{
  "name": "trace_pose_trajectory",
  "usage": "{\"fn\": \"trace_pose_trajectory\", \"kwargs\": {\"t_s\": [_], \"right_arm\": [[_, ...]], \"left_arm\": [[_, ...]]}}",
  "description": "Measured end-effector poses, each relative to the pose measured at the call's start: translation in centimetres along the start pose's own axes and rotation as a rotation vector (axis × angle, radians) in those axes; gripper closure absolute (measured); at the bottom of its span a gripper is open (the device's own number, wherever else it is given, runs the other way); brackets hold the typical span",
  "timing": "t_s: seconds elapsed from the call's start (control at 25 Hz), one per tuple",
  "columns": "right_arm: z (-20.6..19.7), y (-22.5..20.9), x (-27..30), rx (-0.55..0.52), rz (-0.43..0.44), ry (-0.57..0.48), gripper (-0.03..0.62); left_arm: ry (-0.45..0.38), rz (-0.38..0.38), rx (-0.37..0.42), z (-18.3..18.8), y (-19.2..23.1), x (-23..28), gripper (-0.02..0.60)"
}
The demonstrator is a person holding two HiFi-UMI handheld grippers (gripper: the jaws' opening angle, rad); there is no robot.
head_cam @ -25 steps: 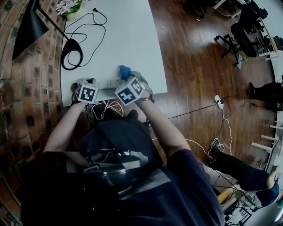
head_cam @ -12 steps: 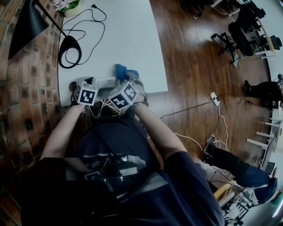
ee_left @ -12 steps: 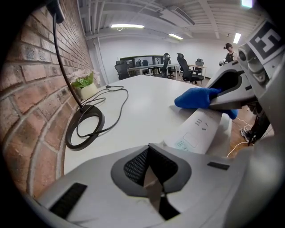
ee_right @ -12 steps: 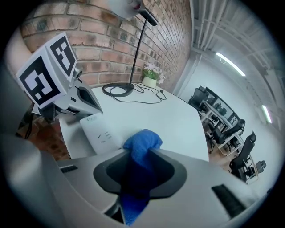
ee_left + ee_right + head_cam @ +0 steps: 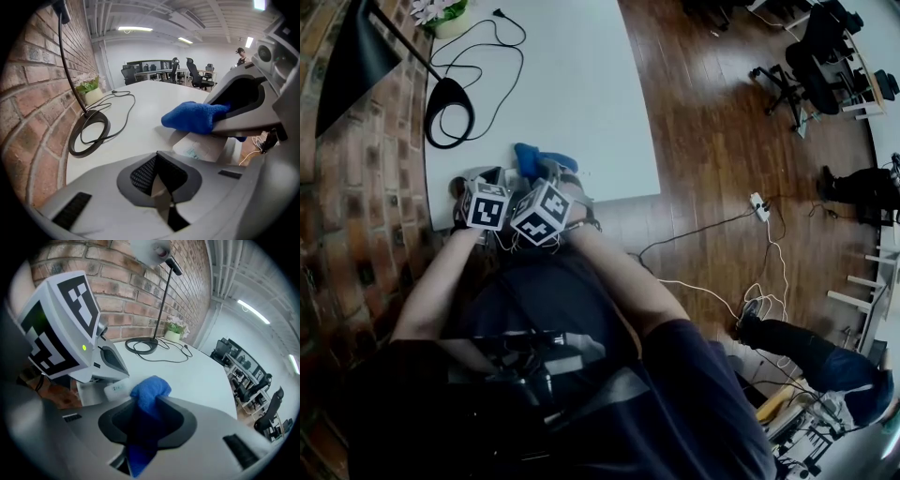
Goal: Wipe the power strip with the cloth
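Note:
My right gripper (image 5: 140,432) is shut on a blue cloth (image 5: 150,390), which bulges out past its jaws. In the left gripper view the cloth (image 5: 194,117) lies on the white power strip (image 5: 201,149), with the right gripper (image 5: 243,110) over it. The strip's end (image 5: 115,390) shows just beyond the cloth, beside the left gripper's marker cube (image 5: 61,324). My left gripper (image 5: 163,201) is shut, and I see nothing between its jaws. In the head view both grippers sit close together at the table's near edge, left (image 5: 487,192) and right (image 5: 546,183), with the cloth (image 5: 532,159) ahead of them.
A black lamp with a ring base (image 5: 450,112) and a looping black cable stands at the table's left by the brick wall. A potted plant (image 5: 441,14) sits at the far left corner. The white table (image 5: 600,112) ends at wooden floor on the right.
My right gripper has slid left with the cloth along the power strip and now sits next to the left gripper. The strip is now mostly covered in the head view.

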State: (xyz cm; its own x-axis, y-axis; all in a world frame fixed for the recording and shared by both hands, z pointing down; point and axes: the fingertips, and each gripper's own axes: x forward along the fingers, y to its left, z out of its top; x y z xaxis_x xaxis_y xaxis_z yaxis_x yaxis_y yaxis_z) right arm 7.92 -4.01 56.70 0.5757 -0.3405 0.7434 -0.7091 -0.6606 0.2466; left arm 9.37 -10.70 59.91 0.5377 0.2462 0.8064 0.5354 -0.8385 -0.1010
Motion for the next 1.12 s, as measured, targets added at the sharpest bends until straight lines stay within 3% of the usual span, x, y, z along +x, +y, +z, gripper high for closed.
{"fn": "trace_pose_trajectory", "kwargs": {"t_s": [0.24, 0.44, 0.56, 0.64, 0.84, 1.04, 1.12], "right_arm": [[2.0, 1.9, -0.4, 0.156, 0.19, -0.073, 0.494], [3.0, 4.4, -0.9, 0.198, 0.349, -0.066, 0.5], [3.2, 4.5, -0.9, 0.259, 0.373, -0.072, 0.5], [3.3, 4.5, -0.8, 0.264, 0.373, -0.076, 0.499], [3.2, 4.7, -0.6, 0.302, 0.406, -0.007, 0.502], [2.7, 3.7, -0.6, 0.343, 0.42, 0.029, 0.507], [2.6, 3.3, -0.5, 0.369, 0.416, 0.038, 0.508]], "left_arm": [[0.005, -0.02, -0.008, -0.1, -0.1, 0.3, 0.566], [0.002, -0.064, -0.025, -0.3, -0.3, -0.1, 0.572], [-0.012, -0.104, -0.075, -0.5, -0.3, -0.4, 0.575], [0.002, -0.127, -0.062, -0.7, -0.3, -0.4, 0.575], [-0.006, -0.125, 0.118, -0.5, -1.4, -1.5, 0.58], [-0.028, -0.206, 0.013, -0.8, -1.7, -2.2, 0.58], [-0.024, -0.22, 0.016, -0.6, -1.6, -2.2, 0.58]]}}
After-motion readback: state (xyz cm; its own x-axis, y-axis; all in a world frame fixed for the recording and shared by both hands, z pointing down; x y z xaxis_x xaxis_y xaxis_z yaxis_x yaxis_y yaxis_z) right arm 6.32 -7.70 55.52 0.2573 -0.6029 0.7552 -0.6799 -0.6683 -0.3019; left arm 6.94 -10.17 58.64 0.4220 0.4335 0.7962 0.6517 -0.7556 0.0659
